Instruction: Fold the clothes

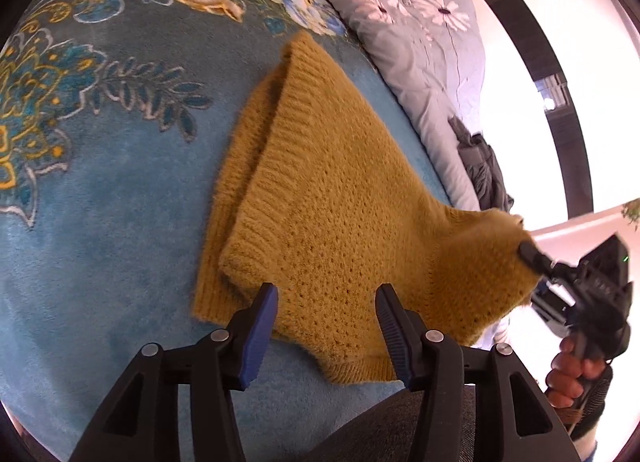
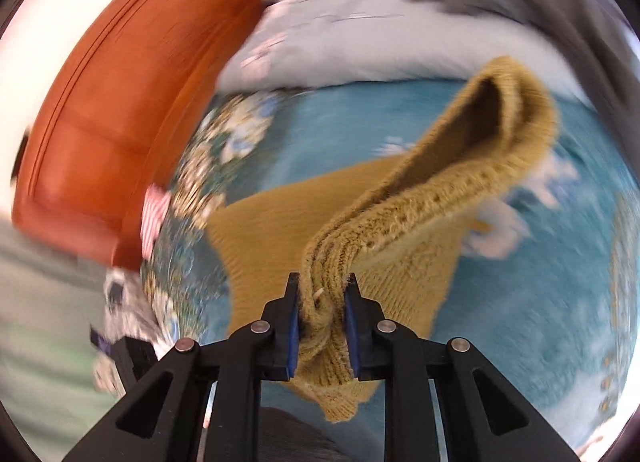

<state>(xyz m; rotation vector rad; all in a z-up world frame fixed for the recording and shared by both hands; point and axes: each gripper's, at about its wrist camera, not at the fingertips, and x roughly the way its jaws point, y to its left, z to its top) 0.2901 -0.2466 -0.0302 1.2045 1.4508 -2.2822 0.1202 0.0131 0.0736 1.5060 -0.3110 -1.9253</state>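
Now right gripper (image 2: 321,294) jaws clamp sweater (image 1: 340,198), left gripper (image 1: 327,302) agape

— What's underneath it all?
— A bed with a teal flowered blanket (image 1: 100,190).
— And lying on that?
— A mustard knit sweater (image 1: 320,198), partly lifted, a grey flowered quilt (image 1: 424,46) beside it, and some dark grey clothing (image 1: 480,166).

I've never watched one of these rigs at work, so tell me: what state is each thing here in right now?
Mustard knit sweater: partly folded on the bed, one end lifted.
Right gripper: fingers shut on the sweater's ribbed edge.
Left gripper: fingers open, holding nothing.
Grey floral quilt: bunched along the bed's edge.
Dark grey garment: crumpled on the quilt.
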